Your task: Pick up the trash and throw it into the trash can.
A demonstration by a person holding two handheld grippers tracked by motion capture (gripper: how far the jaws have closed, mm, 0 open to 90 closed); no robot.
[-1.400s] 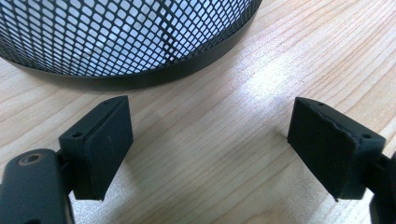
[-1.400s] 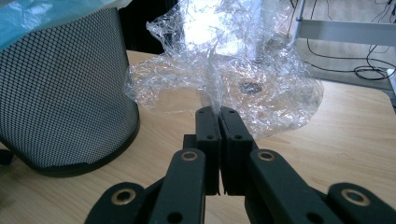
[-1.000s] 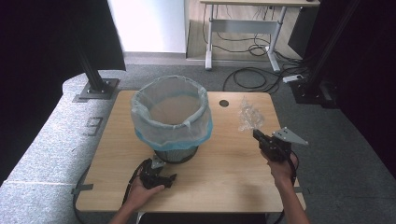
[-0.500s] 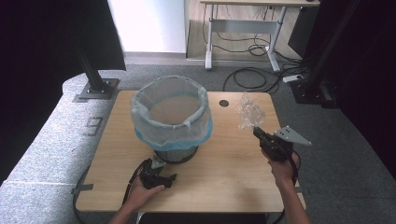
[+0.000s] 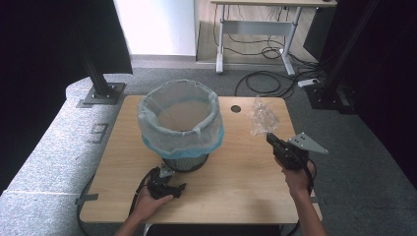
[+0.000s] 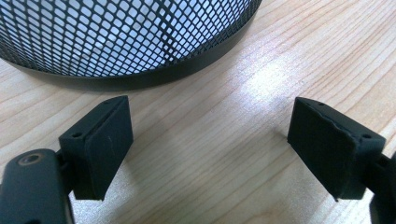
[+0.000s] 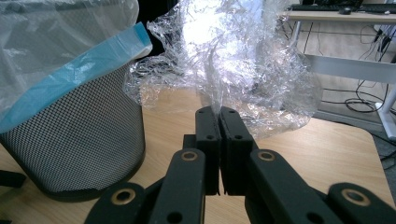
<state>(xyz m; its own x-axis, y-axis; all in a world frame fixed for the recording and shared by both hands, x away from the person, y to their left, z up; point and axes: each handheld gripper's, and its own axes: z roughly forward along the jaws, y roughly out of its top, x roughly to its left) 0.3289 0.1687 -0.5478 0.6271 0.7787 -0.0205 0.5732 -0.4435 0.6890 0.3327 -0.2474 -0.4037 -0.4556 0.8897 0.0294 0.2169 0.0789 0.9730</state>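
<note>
Crumpled clear plastic wrap (image 5: 261, 117): pinched in right gripper (image 5: 272, 138), now lifted slightly off the table (image 5: 236, 172), right of the lined mesh bin (image 5: 179, 125). Probably headed binward. Left gripper (image 5: 169, 172): jaws wide, empty, resting by bin base.

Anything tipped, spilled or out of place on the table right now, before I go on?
Nothing stands out. The mesh bin stands upright on the wooden table, its liner folded over the rim. The right gripper is shut on the crumpled clear plastic. The left gripper rests open beside the bin's base.
</note>
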